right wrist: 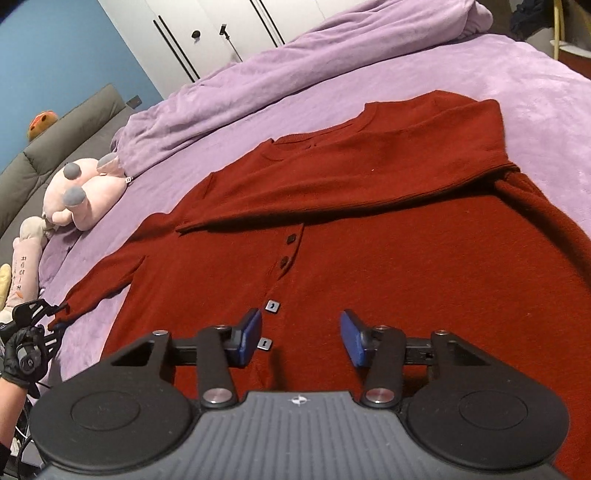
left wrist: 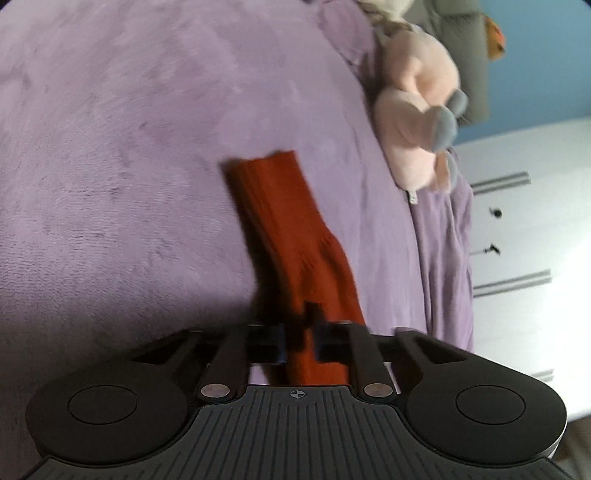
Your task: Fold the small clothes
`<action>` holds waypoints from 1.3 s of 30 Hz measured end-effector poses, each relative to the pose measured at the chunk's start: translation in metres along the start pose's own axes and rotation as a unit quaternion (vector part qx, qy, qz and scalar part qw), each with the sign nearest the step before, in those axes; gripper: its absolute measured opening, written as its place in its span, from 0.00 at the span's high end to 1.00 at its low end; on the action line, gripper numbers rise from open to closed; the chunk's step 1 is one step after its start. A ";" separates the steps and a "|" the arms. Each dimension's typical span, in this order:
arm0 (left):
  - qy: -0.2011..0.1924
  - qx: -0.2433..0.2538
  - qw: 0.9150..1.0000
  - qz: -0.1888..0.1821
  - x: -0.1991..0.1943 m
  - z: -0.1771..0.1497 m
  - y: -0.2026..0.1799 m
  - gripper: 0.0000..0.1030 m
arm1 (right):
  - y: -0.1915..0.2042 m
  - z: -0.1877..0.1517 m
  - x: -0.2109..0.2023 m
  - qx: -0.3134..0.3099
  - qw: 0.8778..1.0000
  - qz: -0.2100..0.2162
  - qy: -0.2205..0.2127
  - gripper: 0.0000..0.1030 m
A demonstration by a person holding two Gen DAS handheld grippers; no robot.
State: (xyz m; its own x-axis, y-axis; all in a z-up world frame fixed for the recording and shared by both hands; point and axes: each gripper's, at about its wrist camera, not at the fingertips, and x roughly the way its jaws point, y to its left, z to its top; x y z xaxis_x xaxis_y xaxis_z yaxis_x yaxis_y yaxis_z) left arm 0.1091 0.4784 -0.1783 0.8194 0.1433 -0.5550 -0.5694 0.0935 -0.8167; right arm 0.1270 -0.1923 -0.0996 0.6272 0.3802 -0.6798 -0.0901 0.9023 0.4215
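Note:
A dark red buttoned cardigan (right wrist: 369,258) lies flat on the purple bedspread (right wrist: 546,85). One sleeve (right wrist: 351,188) is folded across its chest. The other sleeve (right wrist: 107,280) stretches out to the left. My left gripper (left wrist: 301,332) is shut on that sleeve (left wrist: 280,221), which runs on past the jaws to a ribbed end on the bedspread (left wrist: 129,147). The right wrist view shows that gripper (right wrist: 37,317) at the far left, held by a black-gloved hand (right wrist: 20,356). My right gripper (right wrist: 301,338) hovers open over the cardigan's lower front, its blue pads (right wrist: 251,334) apart beside the buttons (right wrist: 272,305).
A pink plush toy (right wrist: 81,195) lies at the bed's left edge, seen also as the plush toy (left wrist: 417,118) in the left wrist view. A bunched purple blanket (right wrist: 295,62) lies behind the cardigan. A grey headboard (right wrist: 55,140) and a white wardrobe (right wrist: 207,33) stand beyond.

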 end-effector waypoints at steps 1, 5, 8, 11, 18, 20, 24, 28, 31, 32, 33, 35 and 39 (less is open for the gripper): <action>0.006 -0.010 1.000 -0.007 0.001 0.002 0.003 0.91 | 0.001 0.000 0.000 -0.001 1.000 0.000 0.001 0.57; 0.006 0.013 1.000 -0.011 -0.005 0.003 -0.001 0.92 | 0.000 0.002 -0.002 -0.001 1.000 0.002 -0.002 0.58; 0.004 0.109 0.993 -0.048 -0.020 -0.016 -0.042 0.92 | -0.004 0.003 -0.008 0.007 1.000 0.003 -0.011 0.58; 0.029 0.232 0.967 -0.098 -0.035 -0.060 -0.105 0.92 | -0.010 0.004 -0.014 0.010 1.000 0.003 -0.022 0.58; 0.135 0.446 0.858 -0.216 -0.054 -0.234 -0.211 0.70 | -0.023 0.007 -0.029 0.035 0.998 0.009 -0.052 0.58; 0.186 0.473 0.833 -0.217 -0.045 -0.281 -0.210 0.47 | -0.026 0.008 -0.031 0.034 0.998 0.008 -0.052 0.58; 0.247 0.502 0.818 -0.137 -0.026 -0.336 -0.173 0.50 | -0.032 0.014 -0.025 0.040 0.998 0.010 -0.038 0.58; 0.214 0.479 0.850 -0.051 -0.020 -0.324 -0.140 0.48 | -0.031 0.027 -0.005 0.030 0.999 0.031 -0.015 0.58; 0.186 0.462 0.867 -0.027 -0.020 -0.303 -0.129 0.45 | -0.023 0.046 0.023 0.043 0.997 0.062 0.002 0.57; 0.182 0.457 0.870 -0.024 -0.023 -0.300 -0.125 0.45 | -0.021 0.053 0.035 0.053 0.996 0.074 0.006 0.57; 0.182 0.452 0.873 -0.024 -0.024 -0.295 -0.123 0.45 | -0.018 0.061 0.048 0.066 0.994 0.084 0.010 0.57; 0.185 0.450 0.873 -0.027 -0.025 -0.288 -0.119 0.45 | -0.013 0.075 0.070 0.090 0.991 0.096 0.012 0.56; 0.184 0.466 0.865 -0.033 -0.030 -0.288 -0.118 0.45 | -0.010 0.099 0.109 0.146 0.983 0.111 0.022 0.55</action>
State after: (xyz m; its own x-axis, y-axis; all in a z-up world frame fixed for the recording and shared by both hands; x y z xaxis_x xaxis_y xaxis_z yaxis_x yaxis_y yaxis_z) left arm 0.1707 0.1796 -0.1110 0.7193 -0.1999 -0.6653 -0.1857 0.8675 -0.4614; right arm 0.2730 -0.1801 -0.1190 0.5826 0.5749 -0.5746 0.0099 0.7019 0.7122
